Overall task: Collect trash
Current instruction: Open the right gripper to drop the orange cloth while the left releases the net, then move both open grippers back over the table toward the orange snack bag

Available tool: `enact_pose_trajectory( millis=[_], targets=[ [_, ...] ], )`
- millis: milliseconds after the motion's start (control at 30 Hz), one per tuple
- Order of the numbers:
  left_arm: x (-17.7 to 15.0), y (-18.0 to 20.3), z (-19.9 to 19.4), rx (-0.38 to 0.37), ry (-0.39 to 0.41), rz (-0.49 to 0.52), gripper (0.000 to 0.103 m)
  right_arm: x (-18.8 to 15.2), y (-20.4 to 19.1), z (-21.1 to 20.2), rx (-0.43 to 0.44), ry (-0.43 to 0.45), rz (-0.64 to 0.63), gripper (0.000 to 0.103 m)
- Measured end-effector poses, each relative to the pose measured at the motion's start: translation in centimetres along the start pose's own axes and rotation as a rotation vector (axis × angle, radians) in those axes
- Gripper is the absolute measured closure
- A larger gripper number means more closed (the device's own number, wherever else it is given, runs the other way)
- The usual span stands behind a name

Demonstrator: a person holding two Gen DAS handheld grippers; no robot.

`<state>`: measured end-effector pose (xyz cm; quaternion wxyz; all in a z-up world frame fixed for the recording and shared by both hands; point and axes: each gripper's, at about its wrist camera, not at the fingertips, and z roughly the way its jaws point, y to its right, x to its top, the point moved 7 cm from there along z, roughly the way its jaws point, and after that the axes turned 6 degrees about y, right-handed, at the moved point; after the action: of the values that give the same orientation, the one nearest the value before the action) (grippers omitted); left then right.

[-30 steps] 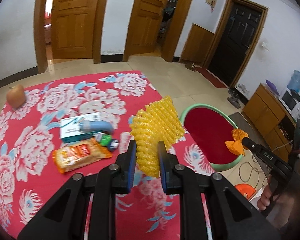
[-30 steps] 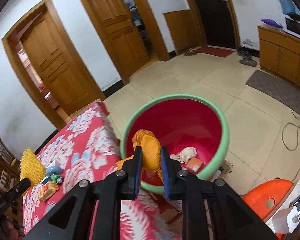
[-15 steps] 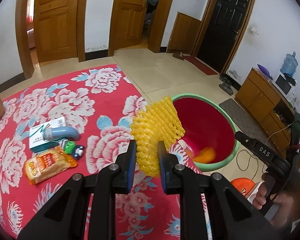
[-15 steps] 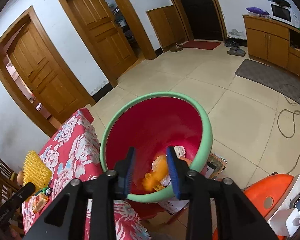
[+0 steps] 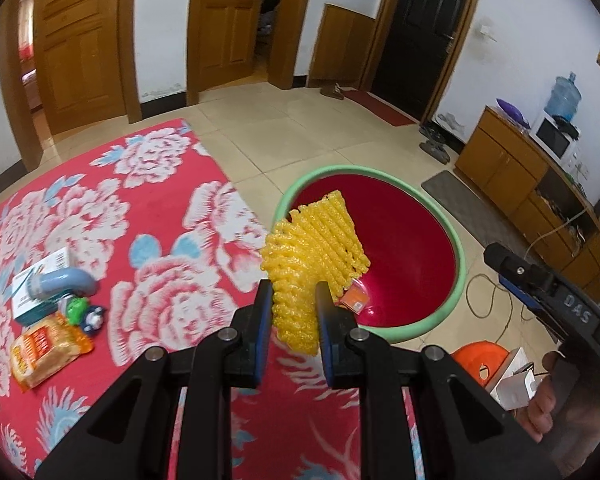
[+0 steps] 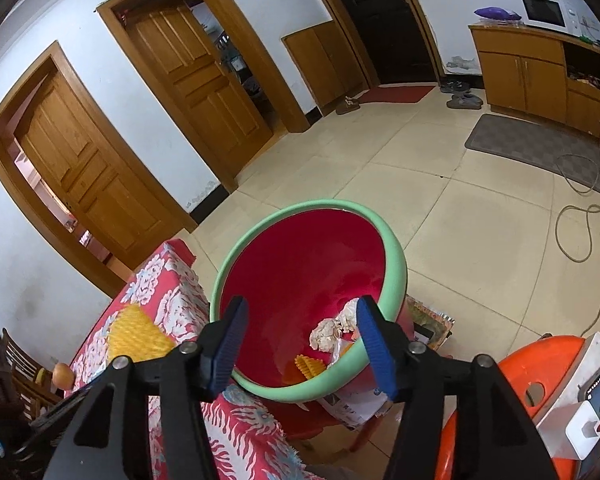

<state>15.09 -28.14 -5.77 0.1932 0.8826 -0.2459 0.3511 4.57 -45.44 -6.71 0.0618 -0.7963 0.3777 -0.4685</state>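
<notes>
Foam net over bin edge; early release risked a miss.
Left claw [image 5: 291,312] clenched the yellow foam net [image 5: 314,258] above the basin's [image 5: 458,264] near rim; right claw [image 6: 300,344], just opening, held nothing.

A home's living room: panelled wooden doors [image 6: 196,92] on the far wall, tiled floor [image 6: 480,216], microwave [image 5: 552,142] on a sideboard [image 5: 504,168] at right.

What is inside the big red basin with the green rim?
Inside the basin lie crumpled white paper, a yellow foam net piece and a small orange packet. The near rim hides part of the bottom.
</notes>
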Motion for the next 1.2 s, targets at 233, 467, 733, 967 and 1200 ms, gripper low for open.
enact_pose_trajectory(
  millis=[233,467,733,967,1200],
  targets=[
    [0.3,2.3,2.7,-0.016,-0.022,0.05,0.082,0.1,1.0,-0.4,-0.004,0.004,0.029,0.037],
    [0.9,3.1,4.0,-0.022,-0.017,0.051,0.057,0.1,2.1,-0.4,-0.012,0.006,0.058,0.036],
    [0.4,2.0,3.8,0.004,-0.031,0.017,0.055,-0.1,2.1,-0.4,-0.008,-0.005,0.068,0.034],
    [0.4,-0.6,1.6,0.041,-0.002,-0.037,0.051,-0.2,0.8,-1.3,0.022,-0.006,0.046,0.03],
    [0.2,-4.4,-1.6,0.103,0.041,-0.097,0.045,-0.6,-1.3,-1.9,0.06,-0.015,0.015,0.027]
  ],
)
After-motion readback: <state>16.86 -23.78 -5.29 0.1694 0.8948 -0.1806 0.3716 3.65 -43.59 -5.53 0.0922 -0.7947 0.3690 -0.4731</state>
